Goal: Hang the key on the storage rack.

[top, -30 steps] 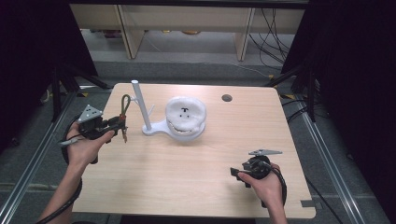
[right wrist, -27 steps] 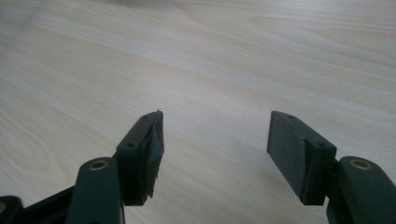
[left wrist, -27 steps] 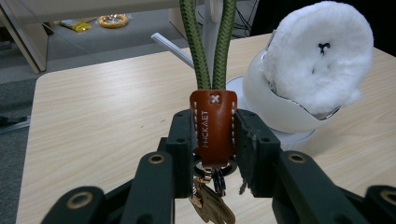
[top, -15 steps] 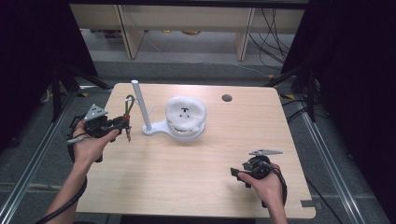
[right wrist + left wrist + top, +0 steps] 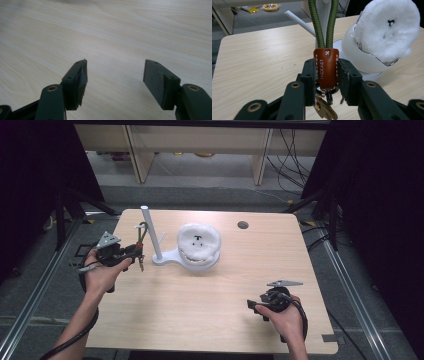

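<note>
Keychain (image 5: 325,67) first: it sits clamped in the left gripper (image 5: 325,75), the jaws pressing on the brown leather tab from both sides so that the green cord loop (image 5: 324,22) stands up free above them and the metal keys (image 5: 325,110) dangle below. Held that way, the loop is the leading end, which looks deliberate. It is raised beside the white post (image 5: 151,232) of the stand (image 5: 165,257) at the far left of the table (image 5: 210,320), and I judge the person means to drop the loop over that post or its small side peg. In the high view the keychain (image 5: 140,245) is just left of the post, near it, though I cannot tell whether the cord touches it.

Just right of the post, on the same white base, rests a fluffy white ball (image 5: 199,242) with a small dark face, bedded in a glossy cup. It is close enough that a wide swing of the cord could brush it.

The right gripper (image 5: 115,75) lies idle at the near right of the table, its jaws spread wide with nothing between them, low over bare wood. Parked well apart from the stand, it leaves the hanging to the other hand.
</note>
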The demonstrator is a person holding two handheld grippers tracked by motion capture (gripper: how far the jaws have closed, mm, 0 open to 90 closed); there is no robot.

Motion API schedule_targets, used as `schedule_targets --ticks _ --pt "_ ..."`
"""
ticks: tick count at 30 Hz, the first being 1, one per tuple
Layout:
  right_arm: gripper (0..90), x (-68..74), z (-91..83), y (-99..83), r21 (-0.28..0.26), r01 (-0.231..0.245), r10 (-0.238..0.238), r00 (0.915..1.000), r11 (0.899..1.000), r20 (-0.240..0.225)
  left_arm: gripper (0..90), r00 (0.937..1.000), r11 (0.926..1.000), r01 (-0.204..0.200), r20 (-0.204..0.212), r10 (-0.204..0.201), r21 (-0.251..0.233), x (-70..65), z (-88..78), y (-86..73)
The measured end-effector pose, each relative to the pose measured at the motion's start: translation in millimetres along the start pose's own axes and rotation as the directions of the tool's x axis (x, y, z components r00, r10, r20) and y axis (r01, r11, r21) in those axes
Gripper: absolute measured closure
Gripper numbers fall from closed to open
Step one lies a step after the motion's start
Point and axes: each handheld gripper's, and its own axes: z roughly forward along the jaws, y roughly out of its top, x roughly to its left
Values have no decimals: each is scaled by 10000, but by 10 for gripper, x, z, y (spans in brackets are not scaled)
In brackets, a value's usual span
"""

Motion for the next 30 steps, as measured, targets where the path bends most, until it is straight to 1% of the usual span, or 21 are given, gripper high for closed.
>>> schedule_targets --ticks 2,3,11,12,13,14,15,16,17,19,24,25,30 --pt "370 0 0 0 3 -3 3 10000 10000 -11 677 10000 10000 21 -44 -21 -9 3 12 -4" --pt "370 -5 -8 4 171 14 -11 9997 9999 -226 676 10000 10000 73 -44 -73 -50 6 25 -10" --pt "369 -6 -8 3 170 4 0 9998 9999 -218 674 9999 9999 122 -65 -123 -23 5 86 -21" --pt "370 -3 -4 -1 36 -15 15 10000 10000 -67 673 9998 9999 150 -95 -150 -20 3 94 -23" --pt "369 -11 -20 3 177 -1 4 9998 9998 -188 672 9999 9999 133 -78 -133 13 5 117 -32" --pt "369 -6 -12 -1 65 -25 26 9999 10000 -122 671 9999 9999 133 -78 -133 13 5 117 -32" --pt "369 17 4 -8 -119 -182 185 9996 9998 203 669 9998 9998 216 -50 -216 39 2 152 -49" --pt "369 17 4 -8 -119 -182 185 9996 9998 203 667 9998 9998 216 -50 -216 39 2 152 -49" --pt "369 -3 -23 2 212 -80 86 9996 9997 -267 666 9997 9997 224 -25 -224 9 2 168 -58" --pt "369 -4 -28 5 177 -90 93 9998 9998 -147 665 9997 9997 226 -84 -226 -5 1 193 -65" --pt "369 -2 -27 4 185 -92 96 9998 9998 -196 663 9998 9998 184 -86 -184 3 1 232 -65" --pt "369 -1 -26 3 202 -69 74 9997 9998 -247 663 9997 9998 189 -164 -189 6 -7 247 -65" --pt "369 -2 -26 4 197 -61 66 9997 9998 -246 661 9997 9999 133 -188 -134 -41 -10 288 -71"
